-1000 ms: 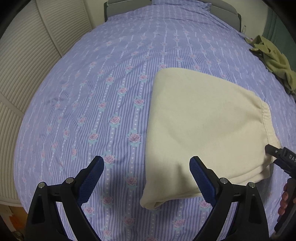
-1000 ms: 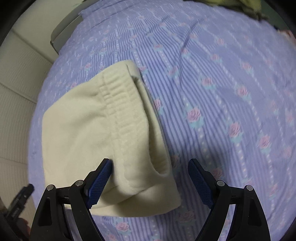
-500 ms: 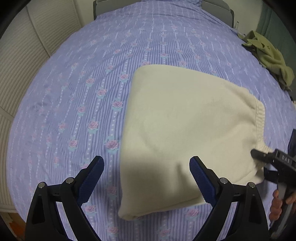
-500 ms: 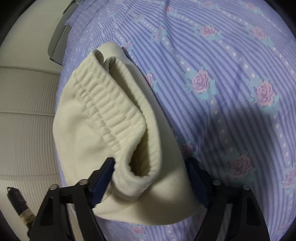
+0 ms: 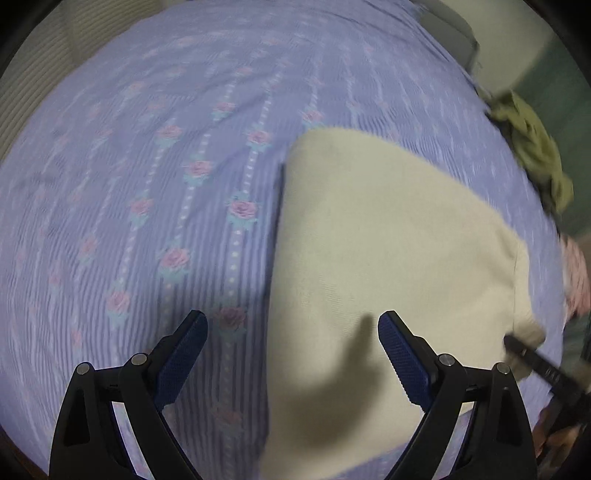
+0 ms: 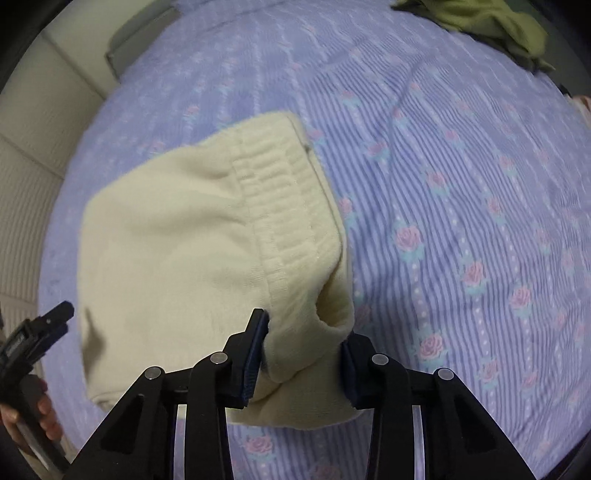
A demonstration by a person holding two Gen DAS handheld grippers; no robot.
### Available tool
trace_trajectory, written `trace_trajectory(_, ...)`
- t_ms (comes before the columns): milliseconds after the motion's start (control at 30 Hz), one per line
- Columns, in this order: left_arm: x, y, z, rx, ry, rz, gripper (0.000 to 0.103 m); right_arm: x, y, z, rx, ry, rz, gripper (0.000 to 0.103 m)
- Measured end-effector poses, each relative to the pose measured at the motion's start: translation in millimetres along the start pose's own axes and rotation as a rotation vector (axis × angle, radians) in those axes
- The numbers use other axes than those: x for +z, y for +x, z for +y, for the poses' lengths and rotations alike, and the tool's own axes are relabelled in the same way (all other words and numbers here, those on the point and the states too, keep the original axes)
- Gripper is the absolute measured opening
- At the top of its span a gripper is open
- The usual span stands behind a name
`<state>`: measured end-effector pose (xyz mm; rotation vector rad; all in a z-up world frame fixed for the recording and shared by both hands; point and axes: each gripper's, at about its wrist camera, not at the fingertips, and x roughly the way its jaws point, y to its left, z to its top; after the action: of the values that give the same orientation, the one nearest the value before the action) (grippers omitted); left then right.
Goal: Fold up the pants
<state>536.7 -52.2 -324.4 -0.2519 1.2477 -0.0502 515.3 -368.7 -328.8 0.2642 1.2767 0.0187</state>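
Observation:
Cream folded pants (image 5: 388, 258) lie on the purple flowered bed sheet (image 5: 147, 184). My left gripper (image 5: 291, 319) hangs open just above their near left edge: one finger is over the cloth, the other over the sheet. In the right wrist view the ribbed waistband (image 6: 280, 206) of the pants (image 6: 177, 251) runs down into my right gripper (image 6: 303, 332). Its jaws are closing, and the waistband corner is bunched between the pads. The right gripper (image 5: 532, 358) also shows at the pants' right corner in the left wrist view, and the left gripper (image 6: 55, 317) at the far left of the right wrist view.
An olive green garment (image 5: 532, 147) (image 6: 491, 22) lies crumpled near the bed's far edge. Something pink (image 5: 576, 273) sits at the right edge of the bed. A pale ribbed wall (image 6: 22, 192) borders the bed. A hand (image 6: 40, 413) holds the left gripper.
My right gripper's jaws have closed in on the waistband corner, bunching the cloth between them. The left gripper has dropped closer, onto the pants' near left edge.

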Motion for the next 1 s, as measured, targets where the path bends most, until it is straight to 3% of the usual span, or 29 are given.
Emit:
trace_trajectory(100,5.1,15.2,-2.8,-0.035,0.052,0.039,0.094,2.6,5.4,2.4,-0.017,-0.015,0.001,0.036)
trace_trajectory(300,11.3,38.8,-4.2,-0.143,0.047,0.09,0.095,2.4,10.7,-1.6,-0.027,-0.034,0.005,0.038)
trace_trajectory(467,14.1,55.1,-20.5,-0.214,0.077,0.131,0.093,4.2,24.7,-12.9,0.022,0.012,0.021,0.05)
trace_trajectory(600,15.6,51.8,-31.3,-0.223,0.059,0.137,0.067,8.1,34.6,-17.2,0.078,0.043,0.048,0.049)
trace_trajectory(733,19.4,30.6,-30.9,-0.211,-0.002,0.137,0.034,11.2,17.1,-1.5,0.05,-0.021,0.034,0.037)
trace_trajectory(833,20.6,12.3,-38.8,-0.177,0.006,0.109,0.025,11.8,-9.1,8.8,0.043,-0.049,-0.015,0.033)
trace_trajectory(1000,18.5,-23.1,-60.2,-0.101,0.08,0.034,0.022,11.0,-56.5,23.2,0.069,-0.104,-0.105,0.03)
